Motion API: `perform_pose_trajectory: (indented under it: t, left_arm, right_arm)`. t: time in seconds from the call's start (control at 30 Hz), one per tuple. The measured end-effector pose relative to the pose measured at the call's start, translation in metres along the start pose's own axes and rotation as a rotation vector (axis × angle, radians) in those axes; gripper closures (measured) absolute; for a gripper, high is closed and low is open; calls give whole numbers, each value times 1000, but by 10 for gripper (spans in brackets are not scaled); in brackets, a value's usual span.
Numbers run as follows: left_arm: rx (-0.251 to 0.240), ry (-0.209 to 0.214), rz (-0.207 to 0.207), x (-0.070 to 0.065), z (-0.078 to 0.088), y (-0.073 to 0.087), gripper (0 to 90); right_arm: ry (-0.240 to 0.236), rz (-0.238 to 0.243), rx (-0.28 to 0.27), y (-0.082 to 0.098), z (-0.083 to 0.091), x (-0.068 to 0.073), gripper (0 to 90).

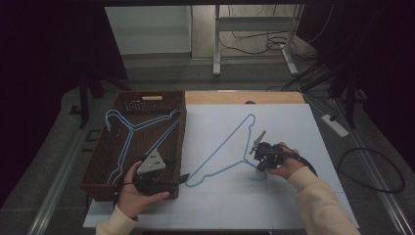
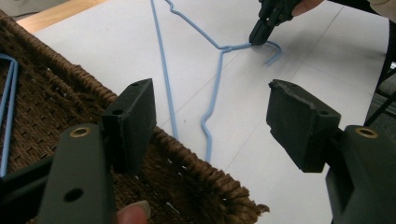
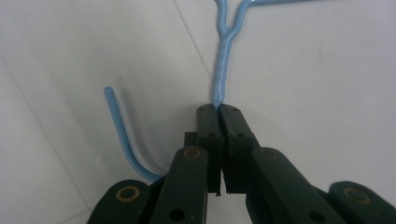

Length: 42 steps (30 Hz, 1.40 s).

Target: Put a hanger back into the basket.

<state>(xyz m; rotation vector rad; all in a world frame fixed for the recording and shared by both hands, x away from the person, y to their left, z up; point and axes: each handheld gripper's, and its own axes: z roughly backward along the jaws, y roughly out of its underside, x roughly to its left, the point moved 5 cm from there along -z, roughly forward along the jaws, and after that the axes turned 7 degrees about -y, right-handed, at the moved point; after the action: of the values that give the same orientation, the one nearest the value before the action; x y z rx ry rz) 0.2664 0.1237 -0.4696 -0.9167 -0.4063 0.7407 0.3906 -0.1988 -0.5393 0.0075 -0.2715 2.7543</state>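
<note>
- The left hand-held gripper (image 1: 183,178) sits at the near-left of the worktop (image 1: 293,196), over the near right corner of the dark brown woven basket (image 1: 98,166); its jaws stand wide apart with nothing between them, as the left gripper view shows.
- The right hand-held gripper (image 3: 219,114) is closed tight on the twisted neck of the pale blue wire clothes hanger (image 1: 222,147), just below the hook, near the middle of the worktop towards its right side.
- This hanger lies flat on the pale worktop, one shoulder reaching towards the far edge, the bottom bar running towards the basket, its near corner just beside the basket wall.
- I judge it light and springy: thin wire that flexes if lifted by one end, smooth-coated and likely to swivel in a pinch. The twisted neck is the stiffest, least slippery hold; a second grip on the bottom bar would steady it.
- Two more blue wire hangers (image 1: 129,129) already rest in the basket, their shoulders towards its far end.
- Open room is generous on the right and near parts of the worktop; the basket's raised rim is the edge to clear, and the long wire could catch on it.
</note>
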Motion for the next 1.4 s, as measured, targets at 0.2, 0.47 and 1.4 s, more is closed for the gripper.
perform_pose_trajectory:
  t: [0.2,0.47,1.4]
  left_arm:
    - [6,0,-18,-5,-2,-2,329]
    - [39,21,-58,-24,-15,-9,329]
    - [279,88,-150,-82,-111,-11,323]
  right_arm:
    - [1,7,18,9,8,10,879]
    - [6,7,7,16,21,22,878]
    - [12,24,34,15,25,31,878]
